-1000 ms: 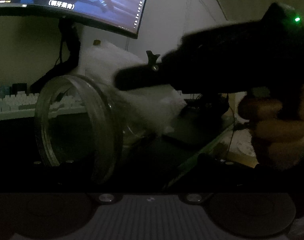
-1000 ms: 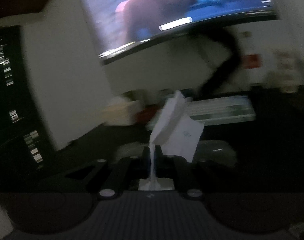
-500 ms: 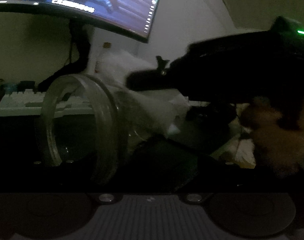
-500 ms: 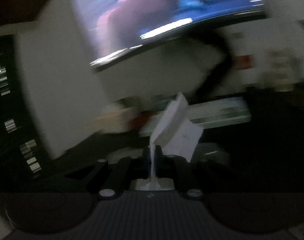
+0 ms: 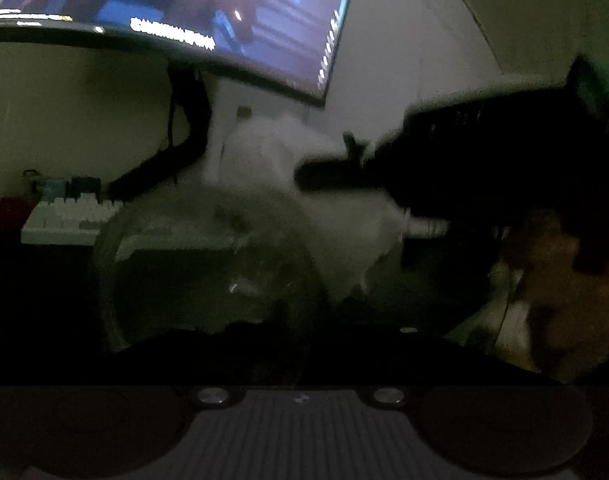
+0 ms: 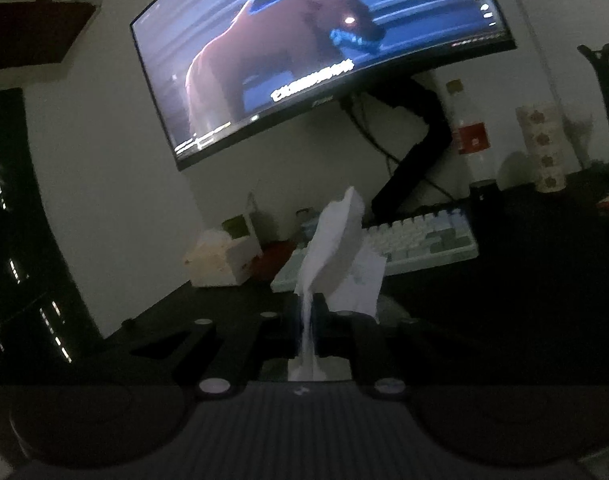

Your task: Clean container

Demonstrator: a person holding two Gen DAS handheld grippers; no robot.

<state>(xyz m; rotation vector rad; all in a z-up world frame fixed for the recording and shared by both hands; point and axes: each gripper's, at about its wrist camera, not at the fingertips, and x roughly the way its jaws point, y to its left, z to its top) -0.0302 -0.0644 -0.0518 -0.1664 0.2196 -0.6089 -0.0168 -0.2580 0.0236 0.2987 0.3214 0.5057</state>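
A clear glass jar lies on its side in front of my left gripper, blurred and dim. That gripper's dark jaws are closing and look drawn together low in the middle. The dark hides whether the pads pinch the glass. From the right, a hand holds my right gripper over the jar's far end, against a white tissue. In the right wrist view my right gripper pinches the tissue, which stands up from the pads. Its jaws are opening slightly, with the tissue between them.
A curved monitor on a black arm hangs over the dark desk. A pale keyboard lies behind the tissue, with a tissue box to its left. A patterned paper cup and a red-labelled bottle stand at the back right.
In the left wrist view the jar has slid right and lower and turned blurry, and dark jaws now show in the middle. The right wrist view has swung and the tissue stays pinched.
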